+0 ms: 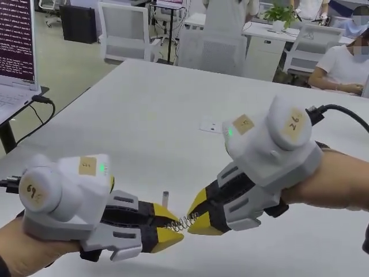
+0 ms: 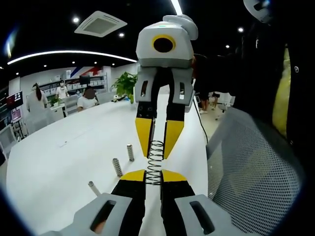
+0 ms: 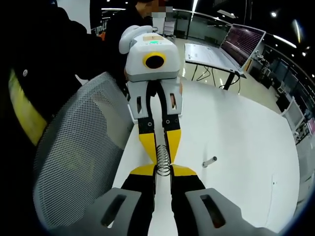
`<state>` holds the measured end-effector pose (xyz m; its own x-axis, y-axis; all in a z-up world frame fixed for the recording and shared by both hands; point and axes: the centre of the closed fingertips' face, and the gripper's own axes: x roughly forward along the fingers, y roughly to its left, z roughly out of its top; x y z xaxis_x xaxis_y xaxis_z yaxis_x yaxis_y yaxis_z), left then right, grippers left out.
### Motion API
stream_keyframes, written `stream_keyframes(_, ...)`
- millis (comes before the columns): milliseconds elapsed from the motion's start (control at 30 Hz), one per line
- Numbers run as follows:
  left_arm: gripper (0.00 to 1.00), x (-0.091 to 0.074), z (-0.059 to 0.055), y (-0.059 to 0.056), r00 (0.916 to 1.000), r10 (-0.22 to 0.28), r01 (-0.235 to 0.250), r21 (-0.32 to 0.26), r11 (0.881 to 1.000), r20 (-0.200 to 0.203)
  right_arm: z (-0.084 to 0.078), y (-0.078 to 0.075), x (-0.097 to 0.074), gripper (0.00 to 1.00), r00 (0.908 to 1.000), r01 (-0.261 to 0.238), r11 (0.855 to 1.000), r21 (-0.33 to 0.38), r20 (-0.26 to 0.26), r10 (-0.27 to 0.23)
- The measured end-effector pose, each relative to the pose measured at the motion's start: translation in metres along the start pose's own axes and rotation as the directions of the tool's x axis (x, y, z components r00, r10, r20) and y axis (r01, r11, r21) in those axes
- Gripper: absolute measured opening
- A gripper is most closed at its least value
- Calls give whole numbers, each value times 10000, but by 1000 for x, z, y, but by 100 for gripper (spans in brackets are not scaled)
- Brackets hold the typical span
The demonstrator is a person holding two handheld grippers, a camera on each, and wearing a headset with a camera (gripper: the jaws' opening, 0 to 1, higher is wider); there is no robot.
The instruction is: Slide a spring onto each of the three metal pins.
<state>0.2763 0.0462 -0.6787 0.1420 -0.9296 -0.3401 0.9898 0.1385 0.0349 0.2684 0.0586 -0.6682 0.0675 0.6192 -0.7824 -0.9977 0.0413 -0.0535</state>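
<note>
A small steel spring [image 1: 183, 222] hangs level between my two grippers, just above the white table [image 1: 161, 115]. My left gripper [image 1: 174, 228] comes in from the lower left, its yellow tips shut on one end of the spring [image 2: 155, 162]. From the right, my right gripper [image 1: 194, 217] is shut on the other end of the spring [image 3: 163, 157]. A bare metal pin [image 1: 165, 199] stands just behind them. In the left gripper view, two pins [image 2: 130, 152] [image 2: 117, 167] carry springs, and the bare pin [image 2: 93, 188] stands nearest.
A laptop [image 1: 14, 52] with a cable sits on a stand at the far left. A small white tag [image 1: 210, 126] lies mid-table. White chairs and seated people are beyond the far edge. A mesh chair back [image 2: 256, 167] is close behind the person.
</note>
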Motion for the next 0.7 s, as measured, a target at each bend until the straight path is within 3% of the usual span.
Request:
stream_keyframes(300, 3, 1, -1, -1, 10000, -19, 19, 20, 10000, -60, 11, 2, 0, 8, 9999, -115, 9995, -305, -98, 112)
stream_keyframes(700, 3, 3, -3, 1, 10000, 42, -42, -14, 10000, -73, 11, 0, 2, 8, 9971, -149, 9993, -342, -749, 123)
